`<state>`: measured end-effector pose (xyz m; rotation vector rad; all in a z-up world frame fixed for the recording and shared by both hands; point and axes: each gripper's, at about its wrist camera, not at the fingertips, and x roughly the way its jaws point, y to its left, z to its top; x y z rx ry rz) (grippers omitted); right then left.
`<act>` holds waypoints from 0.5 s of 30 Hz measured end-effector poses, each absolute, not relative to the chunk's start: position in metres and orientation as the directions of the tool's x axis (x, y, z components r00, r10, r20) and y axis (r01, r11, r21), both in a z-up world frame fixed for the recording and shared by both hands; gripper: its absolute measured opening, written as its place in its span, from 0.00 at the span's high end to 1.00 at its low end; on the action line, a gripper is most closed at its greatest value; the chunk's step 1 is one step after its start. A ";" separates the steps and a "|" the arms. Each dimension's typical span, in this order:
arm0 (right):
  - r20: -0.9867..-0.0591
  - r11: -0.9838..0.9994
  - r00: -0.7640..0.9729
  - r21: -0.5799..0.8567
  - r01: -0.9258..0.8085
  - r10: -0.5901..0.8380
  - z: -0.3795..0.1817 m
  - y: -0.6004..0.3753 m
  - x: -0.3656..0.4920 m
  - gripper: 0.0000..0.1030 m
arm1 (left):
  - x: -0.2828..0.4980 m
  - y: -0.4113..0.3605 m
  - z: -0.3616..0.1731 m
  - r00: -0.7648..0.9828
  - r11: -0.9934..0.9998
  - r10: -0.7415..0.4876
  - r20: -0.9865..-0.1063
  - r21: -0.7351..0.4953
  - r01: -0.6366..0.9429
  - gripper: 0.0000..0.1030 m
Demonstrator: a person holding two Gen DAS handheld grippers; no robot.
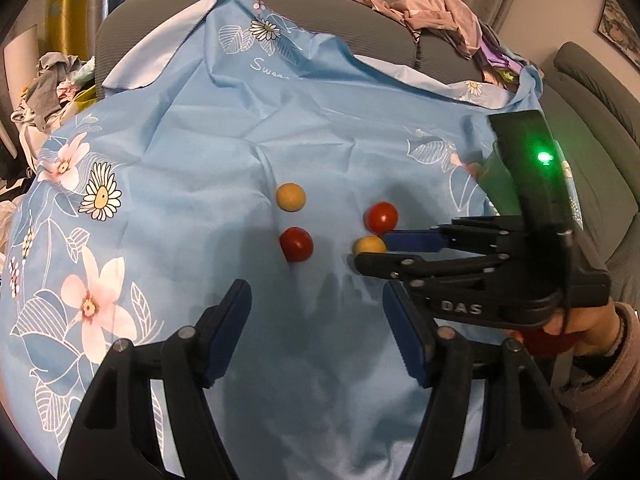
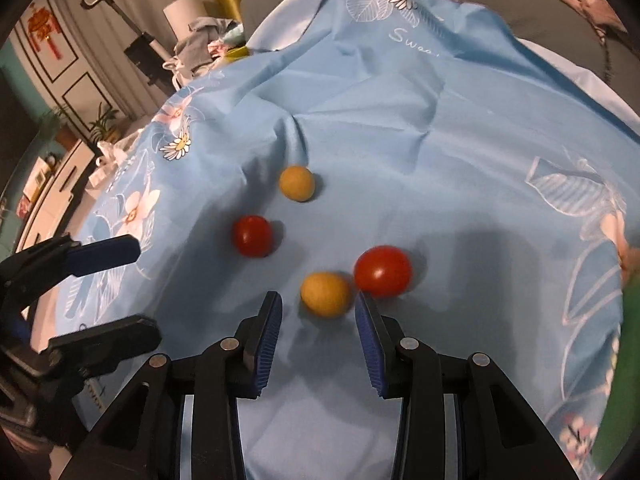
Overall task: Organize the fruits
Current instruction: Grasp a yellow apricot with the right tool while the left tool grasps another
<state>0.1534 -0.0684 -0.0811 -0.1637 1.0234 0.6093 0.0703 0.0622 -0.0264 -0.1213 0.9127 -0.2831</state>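
Note:
Four small round fruits lie on a blue flowered cloth point(image 1: 200, 140): a yellow one point(image 1: 291, 197), a red tomato point(image 1: 296, 244), a second red tomato point(image 1: 381, 217) and a second yellow one point(image 1: 369, 245). My right gripper point(image 2: 318, 304) is open. The near yellow fruit point(image 2: 326, 294) lies at its fingertips, with a gap on the left side and the red tomato point(image 2: 383, 271) just beyond. My left gripper point(image 1: 316, 296) is open over bare cloth, short of the left red tomato point(image 2: 253, 236). It shows in the right wrist view as the left gripper point(image 2: 148, 292).
A green object point(image 1: 496, 184) sits at the cloth's right edge behind the right gripper point(image 1: 374, 249). A hand point(image 1: 580, 320) holds that gripper. Grey sofa cushions point(image 1: 592, 92) and piles of clothes point(image 1: 436, 12) ring the cloth. Furniture stands at the left point(image 2: 60, 176).

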 end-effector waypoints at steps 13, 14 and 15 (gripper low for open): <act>-0.831 0.836 0.404 0.126 -0.534 0.383 -0.083 -0.079 0.158 0.70 | 0.127 0.042 -0.029 0.553 0.953 -0.281 -0.784 -0.160 0.258 0.42; -0.824 0.836 0.406 0.140 -0.531 0.395 -0.081 -0.083 0.156 0.70 | 0.133 0.039 -0.030 0.550 0.954 -0.274 -0.789 -0.150 0.259 0.45; -0.819 0.836 0.411 0.144 -0.529 0.401 -0.079 -0.086 0.154 0.70 | 0.139 0.037 -0.033 0.548 0.956 -0.261 -0.795 -0.136 0.258 0.49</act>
